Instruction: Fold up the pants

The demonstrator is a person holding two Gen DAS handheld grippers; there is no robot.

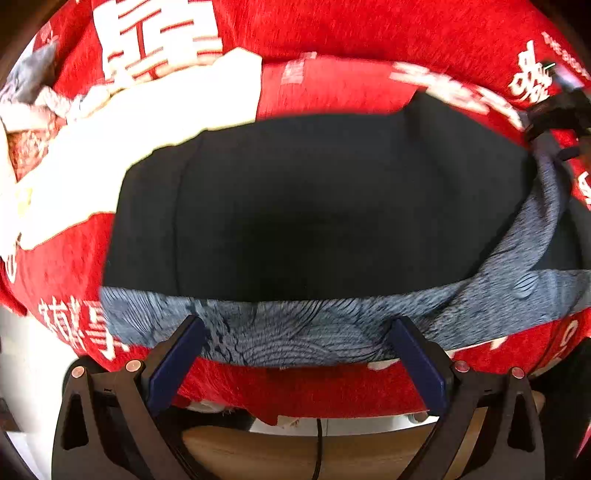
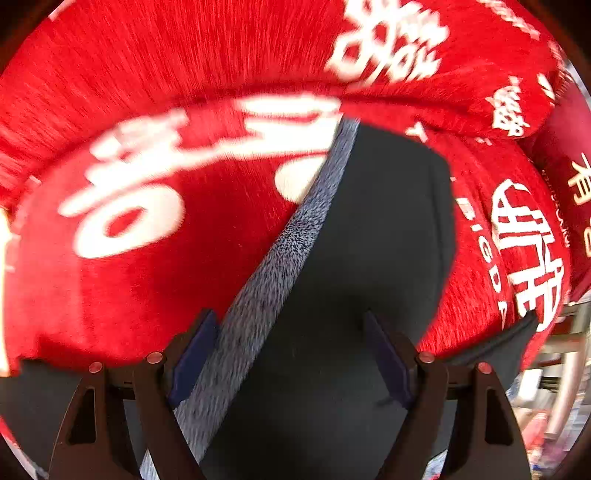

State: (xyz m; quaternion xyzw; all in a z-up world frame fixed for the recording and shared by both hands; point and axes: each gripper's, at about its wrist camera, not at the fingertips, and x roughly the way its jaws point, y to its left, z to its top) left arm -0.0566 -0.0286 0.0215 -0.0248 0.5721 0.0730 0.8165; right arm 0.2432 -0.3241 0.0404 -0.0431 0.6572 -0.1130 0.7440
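Note:
Dark navy pants [image 1: 314,206] lie folded flat on a red blanket [image 1: 369,33] printed with white characters. A grey-blue patterned band [image 1: 295,332] runs along their near edge. My left gripper [image 1: 298,328] stands wide open over that band, its pads apart from the cloth. In the right wrist view the same pants [image 2: 369,240] show with the grey band [image 2: 288,251] running diagonally. My right gripper [image 2: 290,321] hovers open above them, with the band and dark fabric between the fingers but not pinched. This view is blurred.
A white cloth [image 1: 147,147] lies left of the pants, with crumpled garments [image 1: 33,85] beyond it. A dark blurred object [image 1: 557,110] sits at the pants' far right corner. The blanket's near edge hangs over a wooden surface [image 1: 295,450] with a black cable.

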